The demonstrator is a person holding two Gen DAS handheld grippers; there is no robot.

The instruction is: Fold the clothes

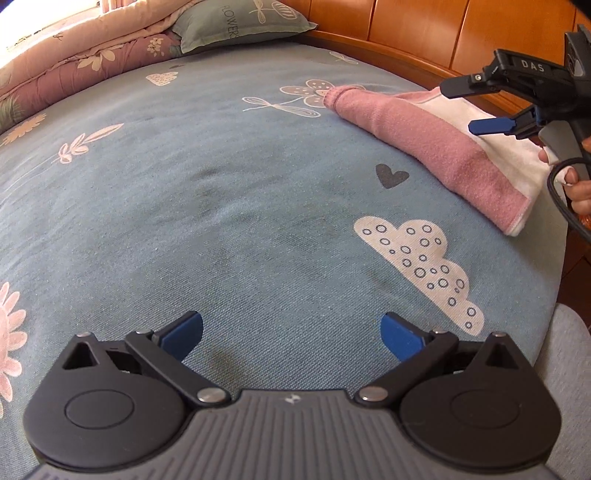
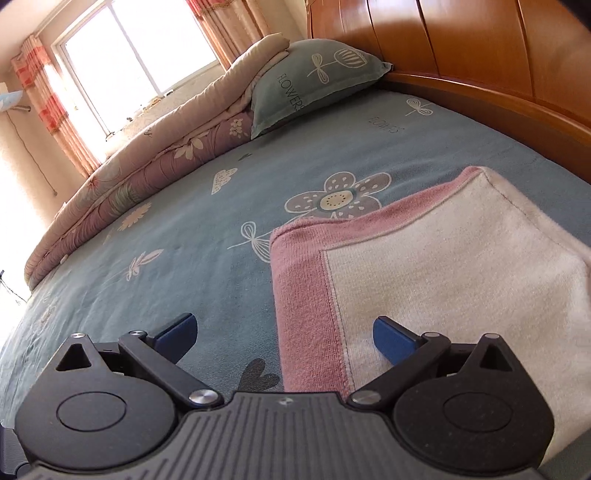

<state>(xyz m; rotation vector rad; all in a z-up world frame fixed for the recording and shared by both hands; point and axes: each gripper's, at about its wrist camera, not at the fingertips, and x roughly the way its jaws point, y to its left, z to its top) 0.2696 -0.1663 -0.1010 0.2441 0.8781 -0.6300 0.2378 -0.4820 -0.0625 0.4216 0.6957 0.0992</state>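
A folded pink-and-white knitted garment (image 1: 436, 147) lies flat on the blue patterned bed sheet (image 1: 221, 206), toward 2 o'clock in the left wrist view, near the orange wooden headboard (image 1: 424, 33). In the right wrist view the same garment (image 2: 443, 280) fills the area from 1 to 4 o'clock, its pink border along the left edge and its white panel on top.

The left hand-held gripper (image 1: 291, 336) hangs released over bare sheet, its 2 blue-padded fingers (image 1: 184, 332) spread wide, holding nothing, well apart from the garment. The right hand-held gripper (image 2: 284, 334) is also released, 1 finger over the sheet and the other over the garment's white panel; from the left wrist view it (image 1: 469, 107) sits at 2 o'clock above the garment, held by a person's hand (image 1: 576, 184).

A grey-green printed pillow (image 2: 314, 81) and a rolled floral quilt (image 2: 147, 173) lie at 11 to 12 o'clock, with a bright window (image 2: 136, 51) behind.
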